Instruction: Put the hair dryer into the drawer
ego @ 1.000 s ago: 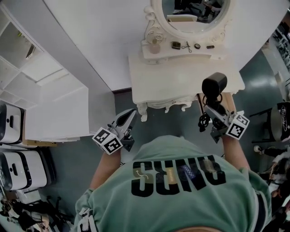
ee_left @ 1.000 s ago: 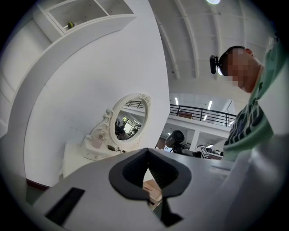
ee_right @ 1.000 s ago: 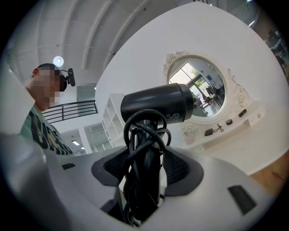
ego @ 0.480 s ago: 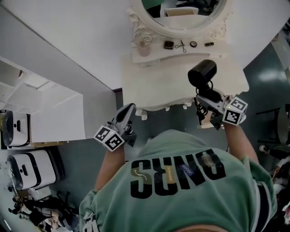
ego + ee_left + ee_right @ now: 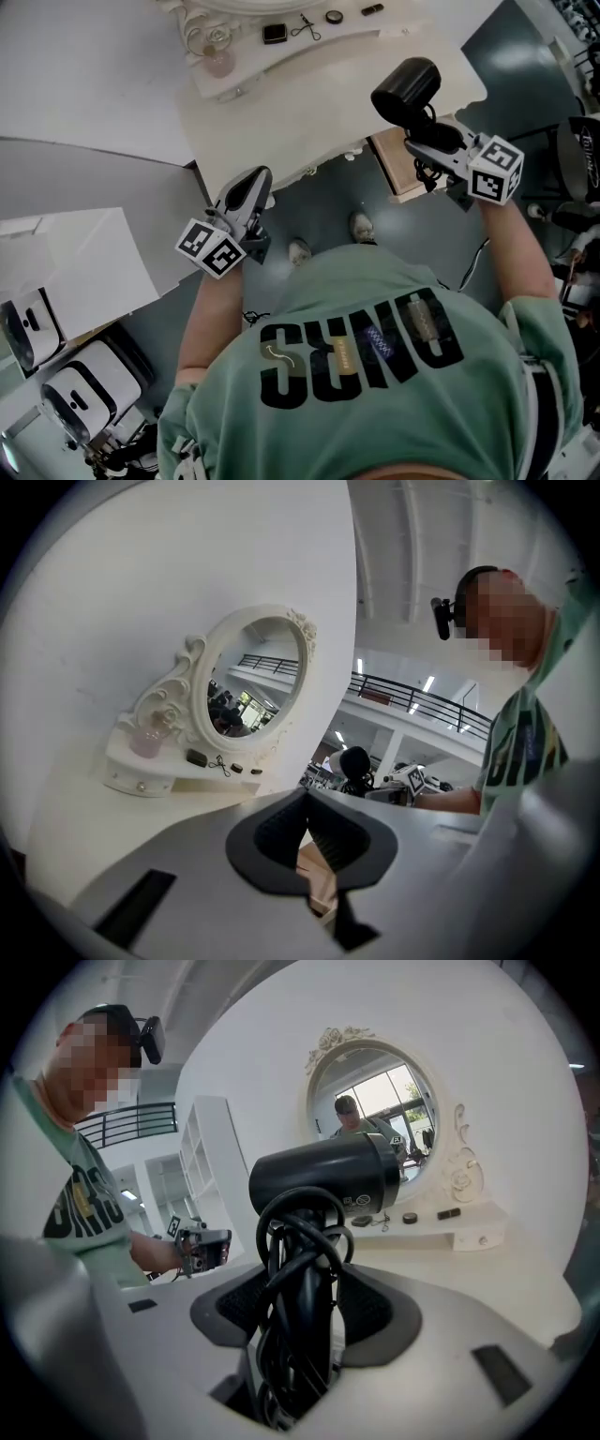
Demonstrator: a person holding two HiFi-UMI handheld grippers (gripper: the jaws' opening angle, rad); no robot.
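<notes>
A black hair dryer [image 5: 405, 86] with its cord wound round the handle is held upright in my right gripper [image 5: 429, 141], which is shut on the handle. It hangs over the right front corner of the white dressing table [image 5: 281, 112], just above an open wood-lined drawer [image 5: 398, 169]. In the right gripper view the hair dryer [image 5: 323, 1180] fills the middle, with the handle and cord between the pads of the right gripper [image 5: 305, 1307]. My left gripper [image 5: 253, 187] is shut and empty at the table's front edge. From the left gripper [image 5: 305, 803] the hair dryer [image 5: 354, 761] shows far off.
An oval mirror [image 5: 248, 682] stands at the table's back, with a pink bottle [image 5: 217, 58], scissors [image 5: 305, 26] and small items on its shelf. A white shelf unit [image 5: 75, 272] stands at the left and a dark stool [image 5: 581, 150] at the right. The person's shoes [image 5: 361, 225] are below.
Both grippers have moved forward toward the table. The hair dryer has travelled from in front of the table to above the open drawer at its right corner. The left gripper reached the table's front edge.
</notes>
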